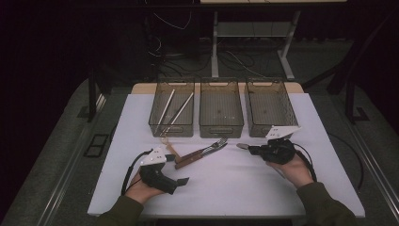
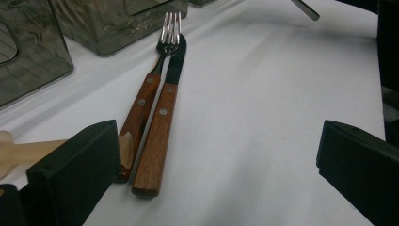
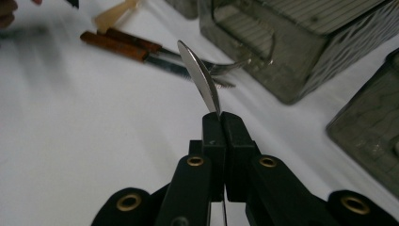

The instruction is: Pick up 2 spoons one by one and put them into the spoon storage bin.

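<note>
Two tongs work over the white table (image 1: 226, 181): the right tongs (image 3: 220, 117) clamp a metal spoon (image 3: 200, 77) lifted near the bins, while the left tongs (image 2: 216, 155) gape wide beside the wooden-handled fork (image 2: 146, 94) and knife (image 2: 162, 117).

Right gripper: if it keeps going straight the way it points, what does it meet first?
Probably the fork and knife; the right gripper, shut on a spoon, aims at them, though depth is unclear.
</note>
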Demonstrator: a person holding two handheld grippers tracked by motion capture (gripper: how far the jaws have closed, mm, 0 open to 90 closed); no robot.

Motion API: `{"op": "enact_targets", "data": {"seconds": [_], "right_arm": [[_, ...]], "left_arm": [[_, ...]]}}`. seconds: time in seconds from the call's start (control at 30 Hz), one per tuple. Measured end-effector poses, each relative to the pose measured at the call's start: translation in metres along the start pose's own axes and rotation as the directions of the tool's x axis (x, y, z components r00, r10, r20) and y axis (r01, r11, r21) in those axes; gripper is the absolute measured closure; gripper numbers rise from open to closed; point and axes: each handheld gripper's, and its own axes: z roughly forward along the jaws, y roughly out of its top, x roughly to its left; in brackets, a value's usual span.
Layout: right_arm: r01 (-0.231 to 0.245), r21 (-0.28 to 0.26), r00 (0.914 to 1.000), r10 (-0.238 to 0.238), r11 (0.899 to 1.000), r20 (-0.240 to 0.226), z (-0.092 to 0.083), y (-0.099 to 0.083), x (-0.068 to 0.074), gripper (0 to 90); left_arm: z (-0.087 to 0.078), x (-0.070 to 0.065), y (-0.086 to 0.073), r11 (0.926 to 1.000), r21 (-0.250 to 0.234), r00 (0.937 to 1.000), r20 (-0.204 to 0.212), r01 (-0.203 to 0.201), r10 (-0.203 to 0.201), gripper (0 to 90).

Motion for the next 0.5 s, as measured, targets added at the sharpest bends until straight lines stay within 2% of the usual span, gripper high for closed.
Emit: {"op": "enact_targets", "data": {"seconds": [0.13,0.5], "right_arm": [[-0.045,-0.035,0.9989,0.045,0.998,0.013,-0.001,0.009,-0.005,89.2],[-0.113,-0.097,0.9927,0.117,0.989,0.033,0.005,0.035,-0.014,89.2]], "left_arm": [[-0.001,-0.001,-0.001,0.9999,-0.005,0.9999,-0.004,-0.010,0.010,0.0],[0.003,-0.005,-0.002,0.9994,0.003,0.9994,0.010,-0.034,0.034,0.0]]}}
